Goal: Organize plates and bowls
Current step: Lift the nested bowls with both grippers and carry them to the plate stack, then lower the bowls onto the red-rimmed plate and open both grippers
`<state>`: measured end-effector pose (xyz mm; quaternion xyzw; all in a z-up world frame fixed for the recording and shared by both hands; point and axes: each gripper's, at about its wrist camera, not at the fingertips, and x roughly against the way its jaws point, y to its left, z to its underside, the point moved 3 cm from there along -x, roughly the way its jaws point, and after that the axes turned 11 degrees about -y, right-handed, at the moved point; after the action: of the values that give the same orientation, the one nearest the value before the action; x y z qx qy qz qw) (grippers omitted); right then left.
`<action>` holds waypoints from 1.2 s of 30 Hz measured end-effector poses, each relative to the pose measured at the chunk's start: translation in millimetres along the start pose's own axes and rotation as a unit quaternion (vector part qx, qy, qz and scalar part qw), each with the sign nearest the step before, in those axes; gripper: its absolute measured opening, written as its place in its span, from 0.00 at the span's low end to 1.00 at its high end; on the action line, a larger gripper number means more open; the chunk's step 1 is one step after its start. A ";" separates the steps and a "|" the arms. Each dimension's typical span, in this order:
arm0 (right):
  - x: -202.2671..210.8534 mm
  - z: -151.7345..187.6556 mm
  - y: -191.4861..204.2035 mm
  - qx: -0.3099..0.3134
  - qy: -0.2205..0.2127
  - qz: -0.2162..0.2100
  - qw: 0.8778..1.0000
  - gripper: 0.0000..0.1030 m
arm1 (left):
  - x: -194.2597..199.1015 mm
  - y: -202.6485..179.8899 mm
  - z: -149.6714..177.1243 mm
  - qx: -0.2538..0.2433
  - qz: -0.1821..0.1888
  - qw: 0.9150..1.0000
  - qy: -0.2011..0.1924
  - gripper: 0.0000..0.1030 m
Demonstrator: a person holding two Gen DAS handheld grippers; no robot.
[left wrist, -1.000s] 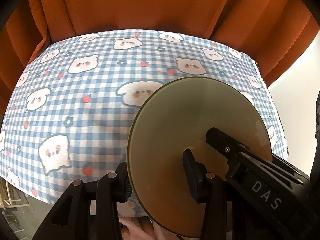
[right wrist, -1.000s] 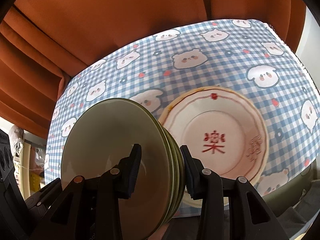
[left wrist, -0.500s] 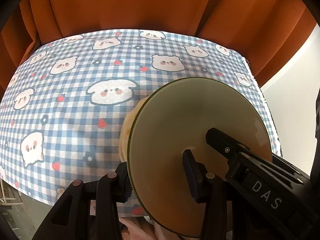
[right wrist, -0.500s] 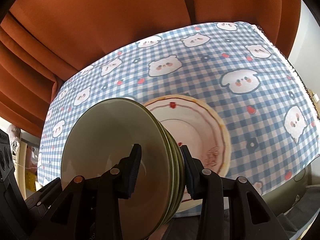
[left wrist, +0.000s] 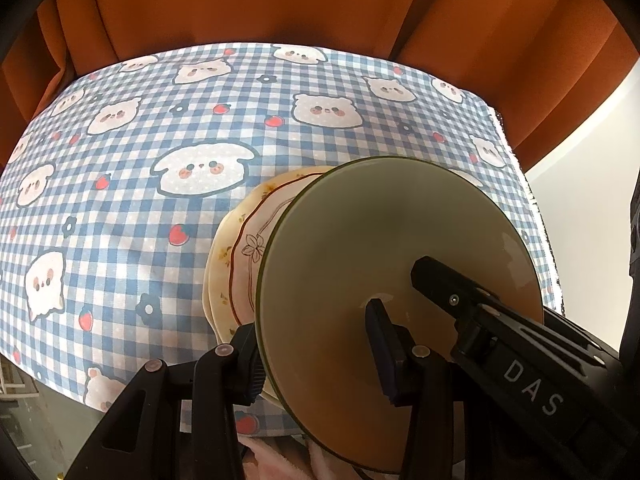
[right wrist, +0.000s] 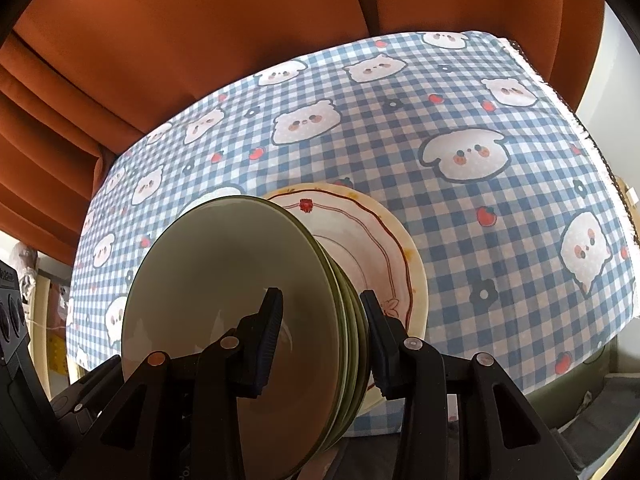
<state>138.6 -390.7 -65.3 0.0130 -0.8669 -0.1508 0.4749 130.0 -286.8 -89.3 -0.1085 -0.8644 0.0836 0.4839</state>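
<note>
- The left gripper (left wrist: pixel 314 354) and the right gripper (right wrist: pixel 322 338) both pinch one stack of green plates (right wrist: pixel 240 300) from opposite sides, each with one finger on the stack's open face and the other behind its rims.
- The stack stands on edge, tilted, held above the table rather than lying on it; several rims show side by side in the right wrist view.
- In the left wrist view the front green plate (left wrist: pixel 400 280) fills the lower right, and the right gripper's black body, lettered "DAS", reaches across its face.
- Behind the stack, a white plate with a red rim line (right wrist: pixel 360 240) lies flat on a larger cream plate (right wrist: pixel 416 280), both on the checked tablecloth (right wrist: pixel 440 100) toward the table's near edge.
- The cloth is blue and white with bears, flowers and strawberries.
- An orange curtain (left wrist: pixel 280 4) hangs beyond the table's far edge.
</note>
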 end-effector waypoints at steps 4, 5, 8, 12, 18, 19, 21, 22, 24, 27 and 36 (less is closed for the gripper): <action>-8.1 -2.4 -1.8 -0.004 0.008 -0.001 1.000 0.43 | -7.0 1.7 -3.4 -0.003 -0.004 1.000 0.008 0.42; -10.3 -3.2 -1.9 -0.005 0.009 -0.002 1.000 0.43 | -9.4 2.2 -4.7 -0.004 -0.006 1.000 0.010 0.42; -18.6 -5.5 -3.3 -0.011 0.018 -0.003 1.000 0.43 | -16.5 3.4 -7.5 -0.004 -0.008 1.000 0.017 0.42; -25.0 -9.7 -5.8 -0.012 0.020 -0.005 1.000 0.43 | -20.2 1.3 -12.8 -0.007 -0.013 1.000 0.012 0.42; -31.1 -17.1 -7.2 -0.001 0.016 -0.012 1.000 0.42 | -23.0 1.6 -15.0 0.000 -0.022 1.000 0.006 0.42; -31.6 -17.4 -7.1 0.001 0.016 -0.013 1.000 0.43 | -23.3 1.3 -14.7 0.000 -0.024 1.000 0.005 0.42; -32.4 -17.9 -7.4 0.007 0.019 -0.017 1.000 0.43 | -23.5 1.1 -12.9 0.004 -0.027 1.000 0.005 0.43; -32.4 -17.7 -7.6 0.011 0.019 -0.018 1.000 0.43 | -24.1 1.4 -11.3 0.007 -0.028 1.000 0.007 0.43; -32.9 -16.3 -8.0 0.019 0.022 -0.021 0.999 0.43 | -25.4 2.0 -7.6 0.011 -0.033 0.999 0.012 0.46; -33.5 -14.3 -10.5 0.025 0.026 -0.034 0.999 0.46 | -19.2 1.7 -6.0 0.008 -0.054 0.999 -0.004 0.54; -20.2 -11.3 -10.9 0.056 -0.002 -0.020 0.998 0.63 | -3.8 2.4 -0.7 -0.003 -0.063 0.997 -0.034 0.68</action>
<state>157.7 -400.6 -79.2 0.0567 -0.8747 -0.1119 0.4682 132.7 -285.5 -92.6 -0.0523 -0.8856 0.0544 0.4582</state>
